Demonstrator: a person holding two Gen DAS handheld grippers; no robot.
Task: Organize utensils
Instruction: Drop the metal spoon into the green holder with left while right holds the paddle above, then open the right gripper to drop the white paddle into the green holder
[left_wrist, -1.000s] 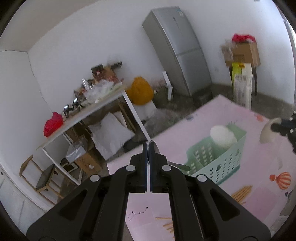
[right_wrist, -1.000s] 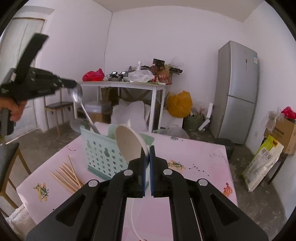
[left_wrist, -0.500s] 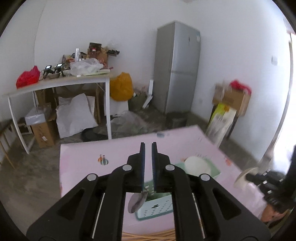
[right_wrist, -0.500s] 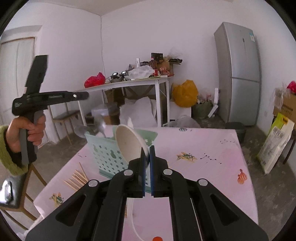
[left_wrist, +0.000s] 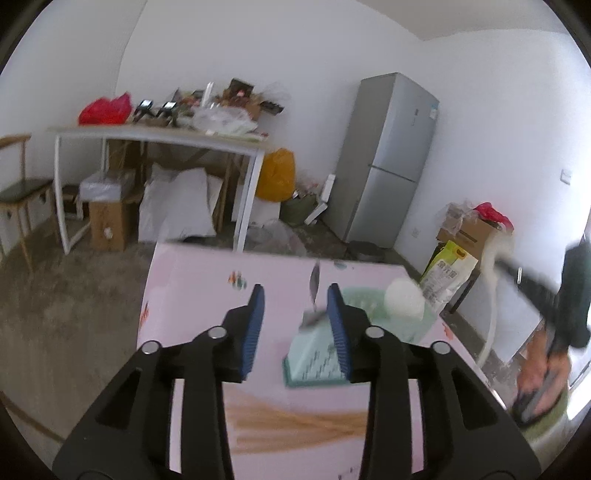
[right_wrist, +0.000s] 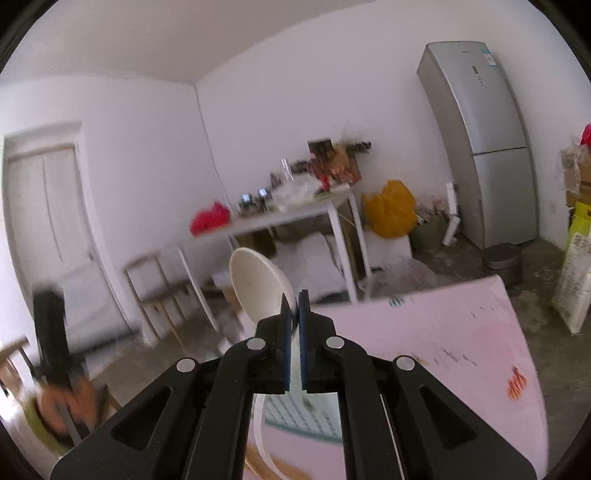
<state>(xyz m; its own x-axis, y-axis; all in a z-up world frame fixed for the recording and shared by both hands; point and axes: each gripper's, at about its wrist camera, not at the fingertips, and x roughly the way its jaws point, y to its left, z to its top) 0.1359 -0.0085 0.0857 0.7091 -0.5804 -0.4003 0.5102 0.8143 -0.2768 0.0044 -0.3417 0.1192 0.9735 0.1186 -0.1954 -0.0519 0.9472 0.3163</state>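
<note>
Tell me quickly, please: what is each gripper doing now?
Left gripper: jaws opening, nothing pressed between them.
Right gripper: shut on the white ladle.

We see a smooth pink tabletop (left_wrist: 207, 280) with a faint sheen, printed with small coloured figures. On it stands a mint-green plastic basket (left_wrist: 314, 363), its wall pierced with small cut-outs, and beside it lie pale wooden chopsticks (left_wrist: 295, 424), matt and blurred. A thin metal spoon (left_wrist: 314, 284) rises from the basket, grey and slightly shiny. The white ladle (right_wrist: 258, 288) looks like smooth plastic, matt (possibly ceramic; we cannot tell). Each hand-held gripper, left (left_wrist: 295, 317) and right (right_wrist: 294, 325), is matt black plastic with ribbed blue pads (left_wrist: 255, 332) and bright metal pins. Beyond, the fridge (left_wrist: 388, 158) shows brushed silver metal, and the floor (left_wrist: 66, 314) looks rough and dusty.
</note>
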